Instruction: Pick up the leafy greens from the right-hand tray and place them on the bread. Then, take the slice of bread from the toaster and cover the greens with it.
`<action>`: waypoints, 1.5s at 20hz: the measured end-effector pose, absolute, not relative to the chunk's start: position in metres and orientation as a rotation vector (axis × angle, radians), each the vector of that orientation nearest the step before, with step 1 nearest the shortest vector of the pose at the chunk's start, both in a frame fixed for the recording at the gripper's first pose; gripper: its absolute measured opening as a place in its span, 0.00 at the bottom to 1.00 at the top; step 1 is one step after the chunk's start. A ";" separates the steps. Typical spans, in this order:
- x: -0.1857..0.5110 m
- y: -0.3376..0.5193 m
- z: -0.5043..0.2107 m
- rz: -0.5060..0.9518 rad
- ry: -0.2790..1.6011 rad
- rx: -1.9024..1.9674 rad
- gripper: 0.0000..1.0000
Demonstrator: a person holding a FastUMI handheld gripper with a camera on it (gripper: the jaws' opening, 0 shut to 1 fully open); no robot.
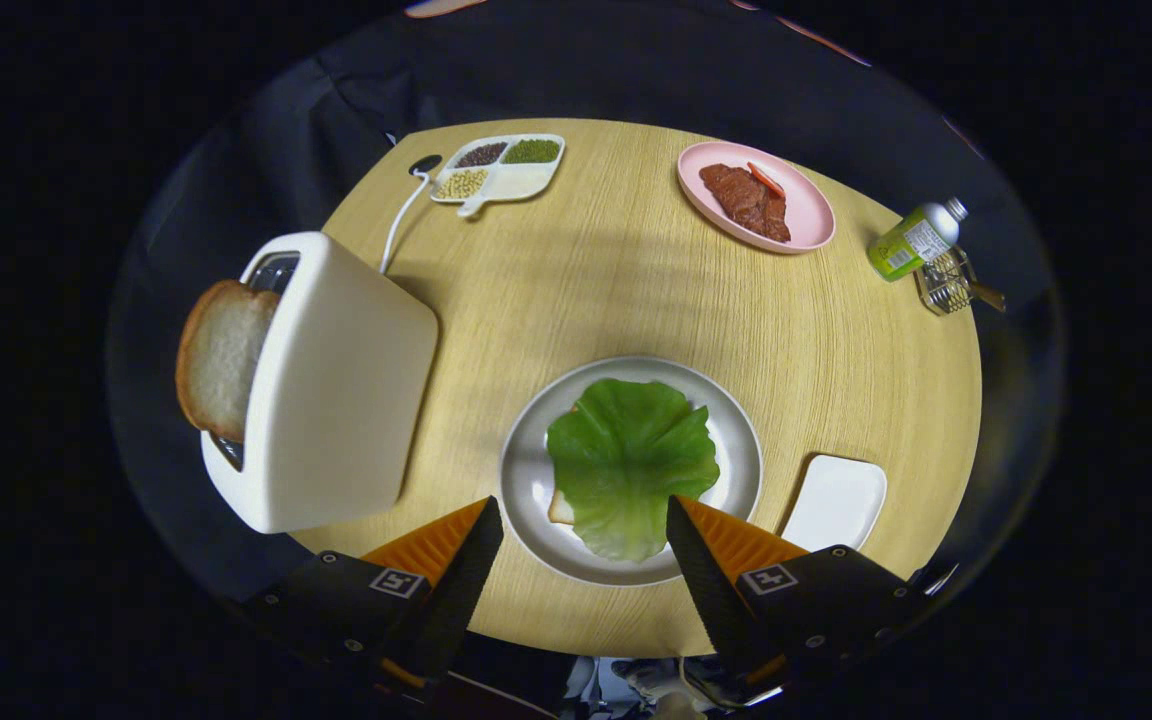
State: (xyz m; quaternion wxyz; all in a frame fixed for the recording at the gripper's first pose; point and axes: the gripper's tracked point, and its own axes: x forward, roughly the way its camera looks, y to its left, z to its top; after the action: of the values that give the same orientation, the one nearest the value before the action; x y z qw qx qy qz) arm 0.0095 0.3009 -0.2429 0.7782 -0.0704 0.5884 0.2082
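Above the round tabletop (636, 300), seen from the gripper view, the gripper (584, 525) is hovering with its fingers spread wide and gripping nothing. One leafy green (629, 462) is lying on one slice of bread (562, 508), of which a corner is peeking out from under the leaf; both are sitting on one grey plate (736, 445) just ahead of the fingers. One white toaster (331, 385) is standing to the left of the plate, and one second bread slice (219, 357) is sticking out of its slot. One white tray (836, 503), to the right of the plate, is lying bare, so the first placement appears done.

Risks, as a judgement: the toaster slice is offering a narrow edge, so a shallow or off-centre grip could crumble or drop it; a sideways pull could tip the toaster; a careless lowering could drag the leaf off the bread.

Farther back are lying one divided dish of beans (501, 168), one pink plate of meat (756, 197), one green bottle (911, 240) and one small wire basket (946, 283).
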 end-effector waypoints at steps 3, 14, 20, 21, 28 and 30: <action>0.010 0.320 -0.200 0.473 1.224 -0.161 0.99; 0.002 0.425 -0.104 0.602 1.135 -0.157 0.99; -0.005 0.461 -0.123 0.595 1.198 -0.133 0.97; -0.004 0.464 -0.127 0.584 1.207 -0.129 0.96; 0.002 0.475 -0.151 0.531 1.246 -0.147 0.73; 0.000 0.478 -0.158 0.530 1.260 -0.152 0.57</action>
State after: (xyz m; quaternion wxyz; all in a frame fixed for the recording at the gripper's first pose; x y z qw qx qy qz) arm 0.0002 0.4783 -0.1576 0.7729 -0.0701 0.5813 0.2444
